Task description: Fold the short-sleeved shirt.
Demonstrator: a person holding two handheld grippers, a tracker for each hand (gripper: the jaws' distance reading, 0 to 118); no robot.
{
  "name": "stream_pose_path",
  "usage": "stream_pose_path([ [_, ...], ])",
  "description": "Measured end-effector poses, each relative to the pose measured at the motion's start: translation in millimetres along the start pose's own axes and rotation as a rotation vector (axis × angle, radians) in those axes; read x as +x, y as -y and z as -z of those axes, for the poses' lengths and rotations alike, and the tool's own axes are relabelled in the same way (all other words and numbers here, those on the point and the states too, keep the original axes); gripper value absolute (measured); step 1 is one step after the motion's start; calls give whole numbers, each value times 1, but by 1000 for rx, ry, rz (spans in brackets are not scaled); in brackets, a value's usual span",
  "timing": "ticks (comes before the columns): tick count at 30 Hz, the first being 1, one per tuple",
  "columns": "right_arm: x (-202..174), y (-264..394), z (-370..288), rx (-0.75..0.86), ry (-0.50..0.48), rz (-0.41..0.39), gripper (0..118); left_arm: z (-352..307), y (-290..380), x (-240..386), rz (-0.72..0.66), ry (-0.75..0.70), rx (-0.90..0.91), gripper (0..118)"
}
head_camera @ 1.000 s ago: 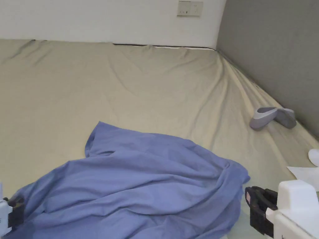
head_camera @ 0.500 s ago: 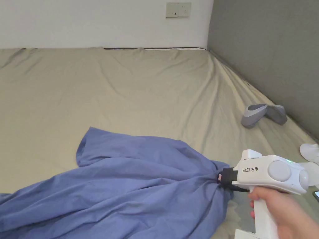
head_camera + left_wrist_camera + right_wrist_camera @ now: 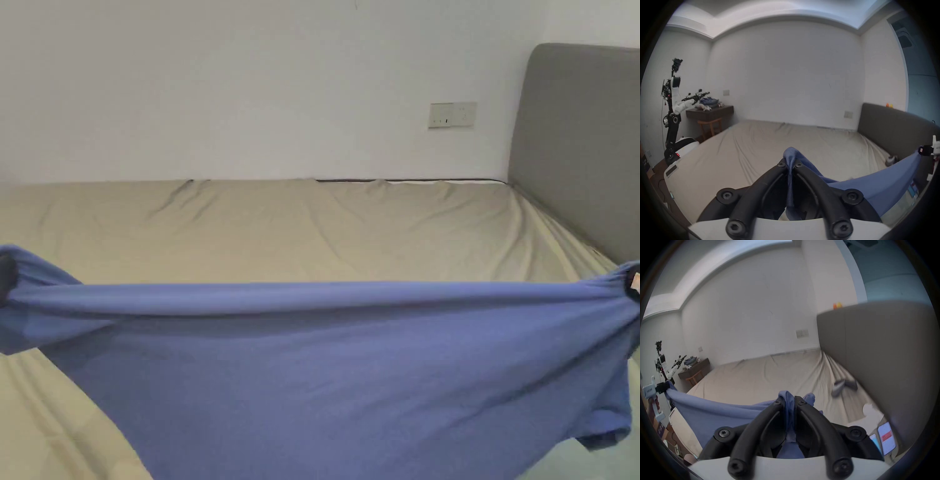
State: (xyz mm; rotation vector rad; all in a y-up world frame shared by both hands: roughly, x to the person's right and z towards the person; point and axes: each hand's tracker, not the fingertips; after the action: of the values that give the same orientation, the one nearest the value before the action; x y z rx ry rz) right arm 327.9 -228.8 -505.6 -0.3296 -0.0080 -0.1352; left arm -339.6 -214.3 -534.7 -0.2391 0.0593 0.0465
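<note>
The left gripper [image 3: 790,164] is clenched on a bunched corner of the blue shirt [image 3: 350,369], cloth pinched between both jaws. From there the shirt stretches taut across to the right gripper [image 3: 788,400], whose jaws likewise clamp a gathered fold. Held up between the two, the shirt hangs in the air above the near edge of the bed [image 3: 312,231], its top edge a nearly straight band and its body sagging below.

In the head view both grippers sit at the picture's edges and are mostly cut off; the shirt's lower part runs out of the bottom. Which part of the shirt each gripper holds cannot be told. The right gripper view is blurred toward the right.

The bed wears a wrinkled beige sheet. At far left stand a robot [image 3: 673,110] and a dark table [image 3: 709,112] with piled clothes. A white wall carries a socket plate [image 3: 452,115]. A grey headboard [image 3: 575,144] rises at right, with grey slippers [image 3: 844,386] near its foot.
</note>
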Motion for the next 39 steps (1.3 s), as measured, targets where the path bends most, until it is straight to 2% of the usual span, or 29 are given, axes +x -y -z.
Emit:
stream_pose_path([
  [4, -22, -49, -23, 101, 10, -135, 9, 1, -49, -12, -12, -17, 76, 1],
  [6, -30, -73, -20, 130, 16, -152, 9, 9, -70, -10, -22, -30, 98, 1],
  [7, -34, -85, -15, 132, 32, -150, 9, 15, -80, -8, -22, -33, 107, 1],
  [11, -53, -136, 21, 214, 134, -262, 9, 59, -120, 13, 9, -81, 133, 1],
  [15, -57, -178, 64, 217, 165, -171, 9, 107, -154, 36, 37, -127, 119, 1],
  [19, -55, -213, 128, 298, 200, -239, 9, 157, -181, 51, 74, -181, 162, 1],
  [23, -59, -227, 181, 306, 219, -231, 9, 203, -188, 66, 109, -222, 250, 1],
  [28, -62, -202, 237, 298, 228, -192, 9, 258, -154, 76, 141, -231, 221, 1],
  [29, -64, -189, 248, 256, 238, -175, 9, 269, -140, 77, 149, -228, 192, 1],
  [30, -64, -177, 259, 254, 243, -185, 9, 277, -127, 79, 153, -231, 175, 1],
  [35, -50, -87, 314, 104, 216, -175, 9, 309, -35, 85, 199, -243, 100, 1],
  [39, -41, -6, 319, 6, 213, -157, 9, 312, 32, 84, 189, -181, -38, 1],
])
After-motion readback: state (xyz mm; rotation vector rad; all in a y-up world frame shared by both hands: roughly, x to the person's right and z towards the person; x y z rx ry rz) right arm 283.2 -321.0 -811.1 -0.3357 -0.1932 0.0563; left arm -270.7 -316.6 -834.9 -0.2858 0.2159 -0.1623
